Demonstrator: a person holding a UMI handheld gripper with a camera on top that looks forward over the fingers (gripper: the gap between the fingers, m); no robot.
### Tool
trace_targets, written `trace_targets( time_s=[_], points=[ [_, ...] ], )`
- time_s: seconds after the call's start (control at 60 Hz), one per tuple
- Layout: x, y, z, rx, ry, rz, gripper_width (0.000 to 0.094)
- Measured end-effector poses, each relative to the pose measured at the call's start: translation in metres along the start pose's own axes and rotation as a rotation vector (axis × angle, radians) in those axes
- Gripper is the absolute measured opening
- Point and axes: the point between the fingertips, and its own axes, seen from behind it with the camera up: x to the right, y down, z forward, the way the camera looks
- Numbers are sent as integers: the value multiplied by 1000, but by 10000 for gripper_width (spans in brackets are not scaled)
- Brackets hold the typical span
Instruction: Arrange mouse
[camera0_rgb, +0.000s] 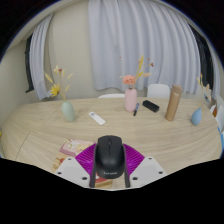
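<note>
A black computer mouse (110, 154) sits between my two fingers, its nose pointing away over the light wooden table (160, 135). My gripper (110, 166) is shut on it. The magenta pads (87, 159) press against its left and right sides. The mouse's rear end hides the inner parts of the fingers. I cannot tell whether the mouse rests on the table or is held just above it.
Beyond the fingers the table holds a teal vase (68, 110), a white remote (96, 118), a pink vase with flowers (131, 98), a black box (151, 105), a wooden cylinder (173, 102) and a blue vase (197, 116). A colourful packet (72, 148) lies left of the fingers.
</note>
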Motion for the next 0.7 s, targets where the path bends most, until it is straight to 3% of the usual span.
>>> trace_targets(
  time_s=[0.217,0.35,0.567,0.633,0.7],
  points=[
    [-94,27,68,-55,-12,-12,391],
    [-115,70,98,-121,1,-31,391],
    [-117,105,114,-146,23,-33,442],
    [-117,108,111,-152,30,-69,564],
    [-113,107,104,-157,40,-79,873]
  ],
)
